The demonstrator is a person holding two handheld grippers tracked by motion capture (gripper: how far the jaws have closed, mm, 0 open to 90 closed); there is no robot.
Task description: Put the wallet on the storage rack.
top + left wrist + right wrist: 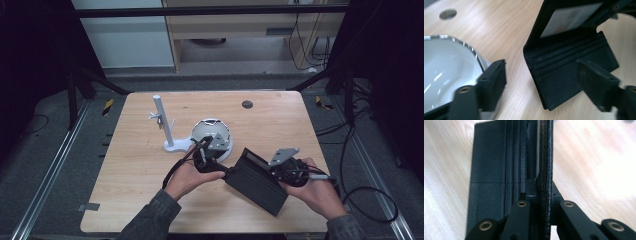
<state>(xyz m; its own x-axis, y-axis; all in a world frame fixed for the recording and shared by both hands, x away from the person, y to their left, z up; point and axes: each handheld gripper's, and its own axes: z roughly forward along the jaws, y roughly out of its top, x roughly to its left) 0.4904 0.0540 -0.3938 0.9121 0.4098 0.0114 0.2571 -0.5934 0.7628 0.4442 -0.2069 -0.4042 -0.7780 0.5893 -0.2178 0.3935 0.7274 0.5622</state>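
Our right gripper [541,195] has its fingers [530,192] pinched tight on the raised flap of the black wallet [499,170]; in the right gripper view the leather edge stands clamped between the two pads, with the card-slot panel lying flat to one side of it.

Our left gripper [541,82] has its fingers [494,80] spread wide. In the left gripper view the corner of the wallet's [571,72] lower panel sits in the gap between them, and neither pad presses on it; one finger stands just beside the rim of the white bowl [446,67], the other crosses in front of the wallet's far edge.

The wallet is open like a book: the panel with the card slots rests on the wooden counter [504,27], and the panel with the clear window rises up from the fold.

In the high view we see the wallet [257,180] near the front of the counter [280,120], between our two hands, with the left gripper [212,162] at its left end and the right gripper [285,167] at its right. Just behind the left gripper lies the bowl [210,132], and to its left stands a white stand [165,125] with an upright post.
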